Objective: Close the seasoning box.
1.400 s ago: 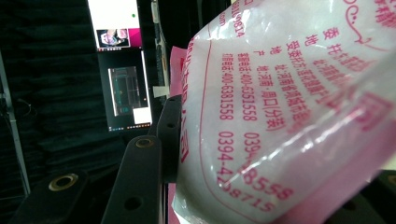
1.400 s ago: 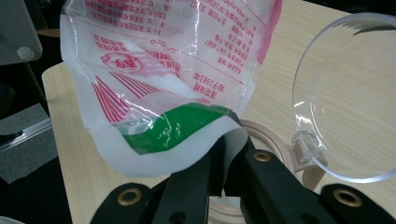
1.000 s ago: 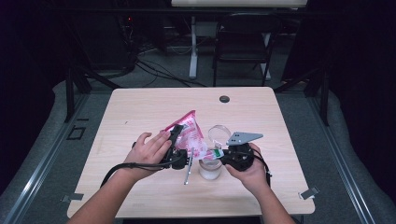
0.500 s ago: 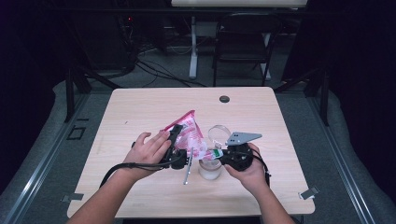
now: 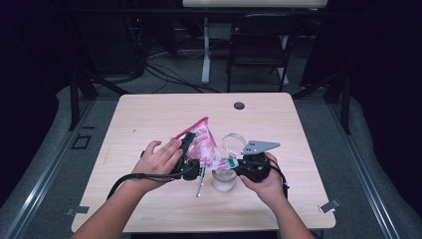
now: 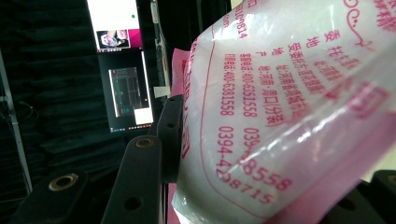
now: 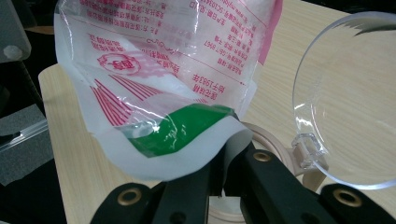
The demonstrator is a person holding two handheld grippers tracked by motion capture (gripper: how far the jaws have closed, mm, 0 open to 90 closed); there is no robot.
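A pink and white printed plastic bag [image 5: 200, 141] hangs tilted above an open glass jar [image 5: 224, 181] near the table's front middle. My left gripper [image 5: 193, 160] is shut on the bag's bulging body [image 6: 289, 107]; one black finger [image 6: 170, 133] presses its side. My right gripper [image 5: 233, 166] is shut on the bag's green-edged lower corner [image 7: 187, 128], with the jaws closed together [image 7: 229, 156] just over the jar's rim [image 7: 275, 147]. The jar's clear hinged lid [image 7: 345, 102] stands open behind it [image 5: 234, 142].
A metal spoon [image 5: 199, 185] lies on the light wooden table [image 5: 149, 114] left of the jar. A small black round object [image 5: 239, 105] sits near the far edge. Chairs and cables stand beyond the table.
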